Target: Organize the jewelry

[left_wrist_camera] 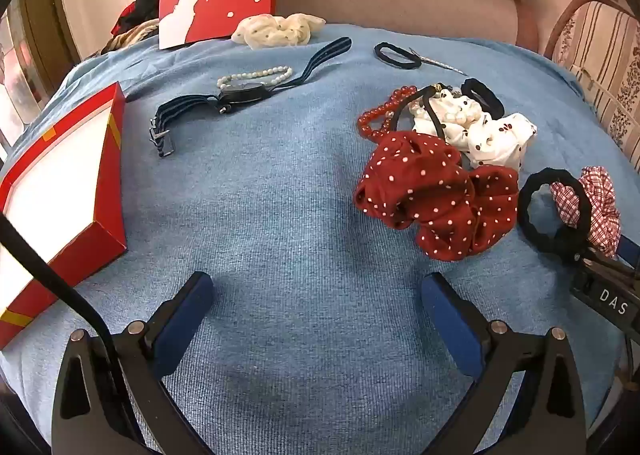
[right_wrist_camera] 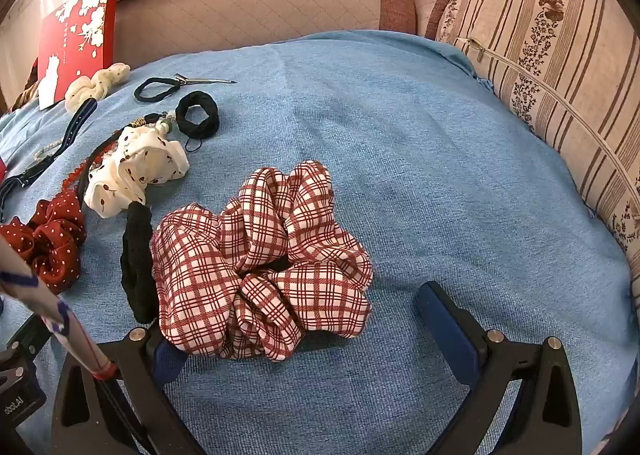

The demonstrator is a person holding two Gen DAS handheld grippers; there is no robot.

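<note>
One plaid scrunchie (right_wrist_camera: 260, 263) sits directly ahead of your right gripper (right_wrist_camera: 304, 339), lying on the blue cloth (right_wrist_camera: 440, 175) with its near folds already between the blue fingers (right_wrist_camera: 448, 331); the jaws stand wide apart and grip nothing. It looks light, soft and squashy, so it should crush rather than resist; take hold across a thick bunch of gathered folds, not a single thin ruffle, or it may slip free as you lift. Just to the left of the plaid scrunchie, and touching it, lies a black hair tie (right_wrist_camera: 138, 259), which could get caught in the same pinch. Further left of it are the red polka-dot scrunchie (left_wrist_camera: 436, 195), the white printed scrunchie (left_wrist_camera: 496, 139) and a red bead bracelet (left_wrist_camera: 380, 115), all bunched close and partly overlapping; the beads are hard and likely to roll or snag. Well beyond those lie the watch (left_wrist_camera: 240, 95) and a pale bead bracelet (left_wrist_camera: 256, 75). Farthest left of the plaid scrunchie is the open red box (left_wrist_camera: 60, 195), near the cloth's edge. Your left gripper (left_wrist_camera: 316, 303) hovers over bare cloth, jaws apart and empty, with open room between box and pile. To the right of the plaid scrunchie the cloth is bare up to the striped cushion (right_wrist_camera: 560, 95).
</note>
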